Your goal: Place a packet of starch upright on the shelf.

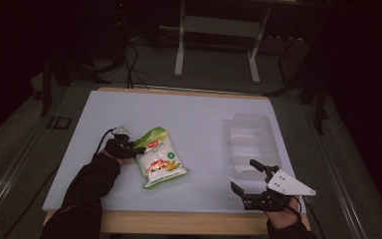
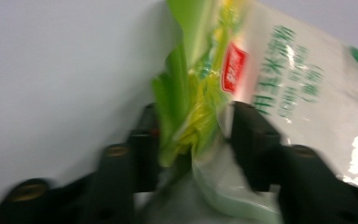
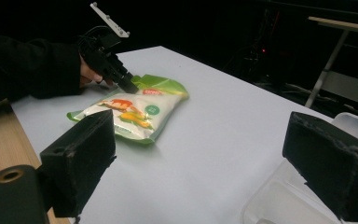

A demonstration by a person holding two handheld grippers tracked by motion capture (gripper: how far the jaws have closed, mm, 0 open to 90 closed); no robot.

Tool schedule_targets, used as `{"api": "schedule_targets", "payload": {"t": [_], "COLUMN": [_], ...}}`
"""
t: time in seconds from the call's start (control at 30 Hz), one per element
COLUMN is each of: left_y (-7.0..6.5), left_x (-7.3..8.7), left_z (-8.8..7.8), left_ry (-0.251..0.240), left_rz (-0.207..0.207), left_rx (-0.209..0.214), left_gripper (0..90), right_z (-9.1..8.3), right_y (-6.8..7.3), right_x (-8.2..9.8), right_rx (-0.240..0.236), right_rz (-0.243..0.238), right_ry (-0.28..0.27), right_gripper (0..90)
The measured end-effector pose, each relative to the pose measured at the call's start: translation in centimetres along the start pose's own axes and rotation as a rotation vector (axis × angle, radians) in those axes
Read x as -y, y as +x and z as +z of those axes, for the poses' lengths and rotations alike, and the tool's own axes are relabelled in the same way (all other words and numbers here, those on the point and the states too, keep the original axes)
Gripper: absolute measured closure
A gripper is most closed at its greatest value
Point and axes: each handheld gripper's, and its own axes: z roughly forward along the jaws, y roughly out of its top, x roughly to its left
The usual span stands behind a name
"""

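— What does the high view give you?

— A white table top (image 1: 179,114) with a pale wooden edge, dark floor and a light metal frame (image 1: 219,30) behind it. A glossy snack bag (image 1: 158,158), green at the top and white below with a printed picture, lies flat left of centre. The left gripper (image 1: 129,149) is at the bag's upper left corner. A clear plastic tray (image 1: 251,144) with moulded compartments sits well apart on the right side, and the right gripper (image 1: 251,179), grey plate on top, is just in front of it with its jaws spread and nothing between them.

— And the left gripper view?

— Blurred. The two black jaws stand on either side of the bag's crumpled green corner (image 2: 186,107), pinching that edge between them; the white film with green lettering spreads to the right.

— The right gripper view?

— Two blocky black jaws, wide apart and bare. Between them the smooth table, the bag (image 3: 135,109) lying flat, the other gripper (image 3: 128,84) clamped on its green end, a dark sleeve (image 3: 32,67) behind. The tray's (image 3: 289,196) translucent rim is at lower right, beside the right-hand jaw.
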Motion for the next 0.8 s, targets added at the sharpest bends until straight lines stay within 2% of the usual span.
{"api": "schedule_targets", "payload": {"t": [0.03, 0.07, 0.23, 0.33, 0.43, 0.8], "left_y": [-0.4, -0.7, -1.3, -1.4, -1.7, -2.6], "left_x": [-0.2, -0.4, -0.7, -0.9, -1.3, -2.5], "left_z": [0.1, 0.0, -0.2, -0.7, -1.3, -3.2], "left_ry": [0.013, 0.026, 0.025, -0.007, -0.028, -0.048], "left_rz": [0.021, 0.041, 0.054, 0.039, 0.048, 0.075], "left_rx": [-0.015, -0.032, -0.074, -0.074, -0.075, -0.066], "left_gripper": [73.3, 75.3, 80.9, 82.1, 82.8, 83.6], "right_z": [0.0, 0.0, -0.1, -0.1, -0.1, -0.2], "right_y": [0.0, 0.0, 0.0, -0.1, -0.2, -0.3], "right_x": [0.0, 0.0, 0.0, 0.0, 0.0, 0.0], "right_rx": [0.001, 0.001, 0.003, 0.002, 0.005, 0.011], "right_rz": [0.0, 0.003, 0.004, 0.007, 0.01, 0.017], "right_ry": [0.001, 0.0, -0.003, -0.002, 0.0, -0.003], "right_gripper": [9.3, 9.3, 9.3, 9.4, 9.4, 9.4]}}
